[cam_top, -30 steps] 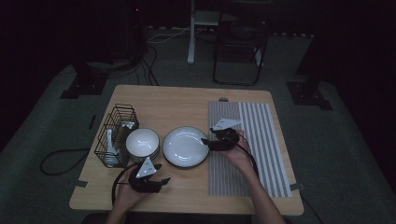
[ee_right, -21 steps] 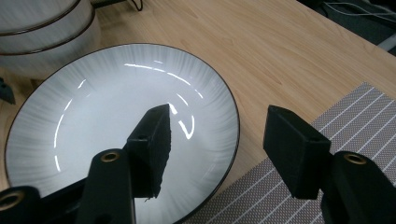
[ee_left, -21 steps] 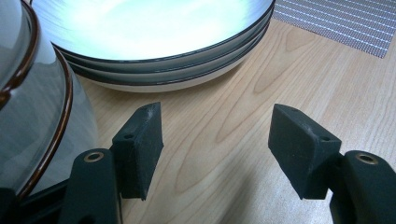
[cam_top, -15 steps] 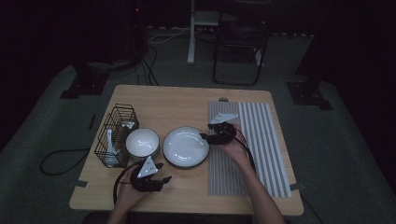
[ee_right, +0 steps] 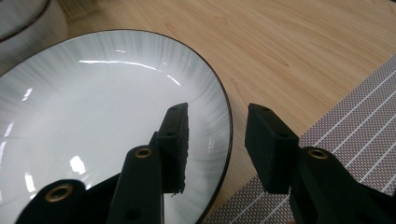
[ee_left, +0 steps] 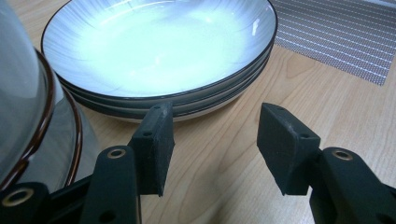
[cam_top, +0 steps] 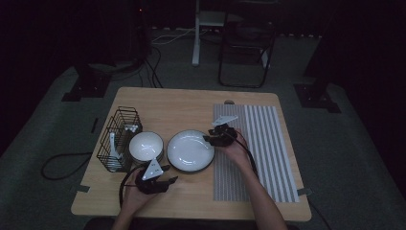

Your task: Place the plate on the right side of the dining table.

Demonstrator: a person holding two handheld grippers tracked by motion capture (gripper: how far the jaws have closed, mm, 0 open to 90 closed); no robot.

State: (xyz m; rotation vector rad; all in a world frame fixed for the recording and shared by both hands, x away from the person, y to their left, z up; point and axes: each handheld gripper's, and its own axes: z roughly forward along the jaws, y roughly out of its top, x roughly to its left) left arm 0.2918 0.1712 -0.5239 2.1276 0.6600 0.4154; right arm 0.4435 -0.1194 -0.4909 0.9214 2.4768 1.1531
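A stack of white plates with dark rims (cam_top: pixel 190 150) lies at the table's middle, beside a white bowl (cam_top: pixel 146 146). My right gripper (cam_top: pixel 213 139) is at the plates' right edge. In the right gripper view its jaws straddle the top plate (ee_right: pixel 93 130): one fingertip (ee_right: pixel 175 135) over the inside, the other outside, right gripper (ee_right: pixel 217 135) open with a gap at the rim. Its jaws have just been closing. My left gripper (cam_top: pixel 165 181) rests low on the wood in front of the plates (ee_left: pixel 159 51) and bowl (ee_left: pixel 28 116). The left gripper (ee_left: pixel 215 140) is open, its jaws also just closing, nothing between them.
A black wire basket (cam_top: pixel 117 139) with a white utensil stands left of the bowl. A grey striped mat (cam_top: pixel 258 148) covers the table's right part, under my right hand. The bowl sits on a stack with brown rims. Chair and stand legs lie beyond the table.
My right gripper has shifted left off the mat to the plate's right rim. The left hand has stayed almost where it was.
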